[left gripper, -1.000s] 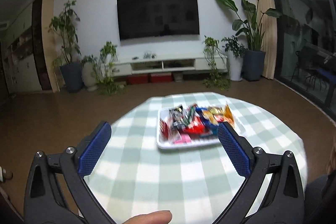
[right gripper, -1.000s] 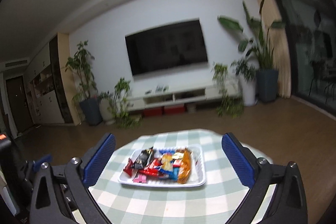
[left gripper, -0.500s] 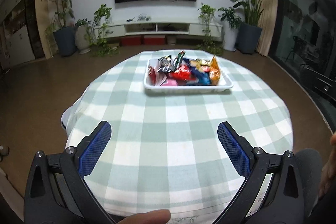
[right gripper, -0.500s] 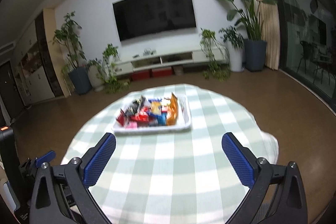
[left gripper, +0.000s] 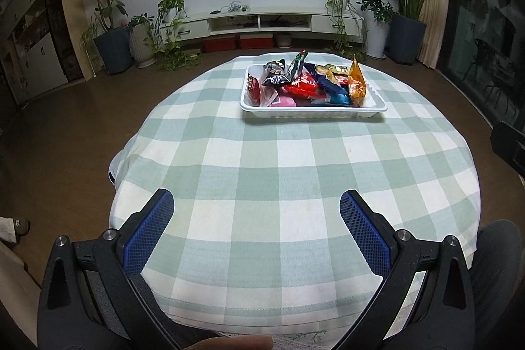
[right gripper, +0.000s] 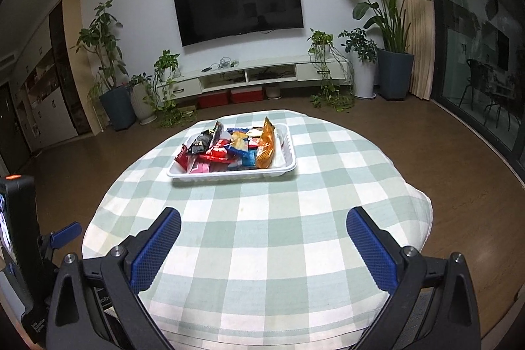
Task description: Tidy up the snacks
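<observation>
A white tray (left gripper: 311,113) sits at the far side of a round table with a green-and-white checked cloth (left gripper: 262,186). It holds several snack packets: an orange bag (left gripper: 357,84), a red packet (left gripper: 303,86), a black bag (left gripper: 275,74). The tray also shows in the right wrist view (right gripper: 229,176), with the orange bag (right gripper: 266,143) at its right. My left gripper (left gripper: 256,205) is open and empty above the near table edge. My right gripper (right gripper: 263,222) is open and empty, also over the near part, well short of the tray.
A TV (right gripper: 239,5) hangs on the far wall above a low white cabinet (right gripper: 249,77). Potted plants (right gripper: 111,68) stand at both sides. A glass door (right gripper: 475,54) is at the right. The left gripper's body (right gripper: 19,238) shows at the right view's left edge.
Both views have tilted down toward the table. The tray now sits higher and farther in each view, and more of the checked cloth lies between the fingers. Both grippers stay open.
</observation>
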